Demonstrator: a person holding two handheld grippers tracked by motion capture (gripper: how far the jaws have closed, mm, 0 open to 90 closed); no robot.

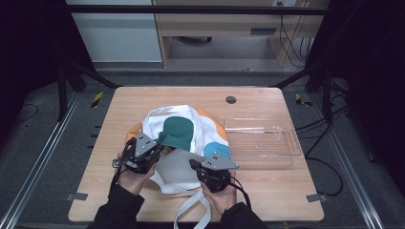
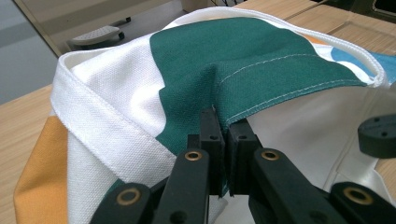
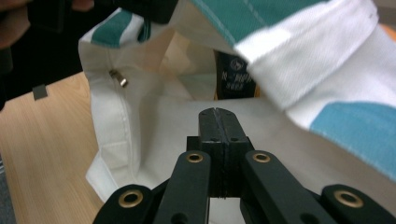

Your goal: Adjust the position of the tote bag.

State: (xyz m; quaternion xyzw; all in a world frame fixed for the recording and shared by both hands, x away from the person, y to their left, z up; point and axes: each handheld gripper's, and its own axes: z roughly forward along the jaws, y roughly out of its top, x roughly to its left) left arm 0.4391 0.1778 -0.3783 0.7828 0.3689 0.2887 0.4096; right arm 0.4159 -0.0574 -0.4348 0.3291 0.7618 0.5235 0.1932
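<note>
A canvas tote bag (image 1: pixel 179 129) in white, green, orange and blue patches lies on the wooden table (image 1: pixel 272 191). My left gripper (image 1: pixel 162 141) is shut on the green hem of its upper opening edge (image 2: pixel 243 112) and holds that edge raised. My right gripper (image 1: pixel 192 163) points into the open mouth, over the white lining (image 3: pixel 154 116). Its jaws (image 3: pixel 218 114) stand pressed together, and I cannot tell whether they pinch the lower layer. A dark label (image 3: pixel 235 74) and a small metal zip pull (image 3: pixel 119 78) show inside the bag.
A clear plastic tray (image 1: pixel 260 138) lies just right of the bag, touching it. The bag's white straps (image 1: pixel 191 210) trail off the near table edge between the person's forearms. A round cable hole (image 1: pixel 231 99) sits at the table's far side.
</note>
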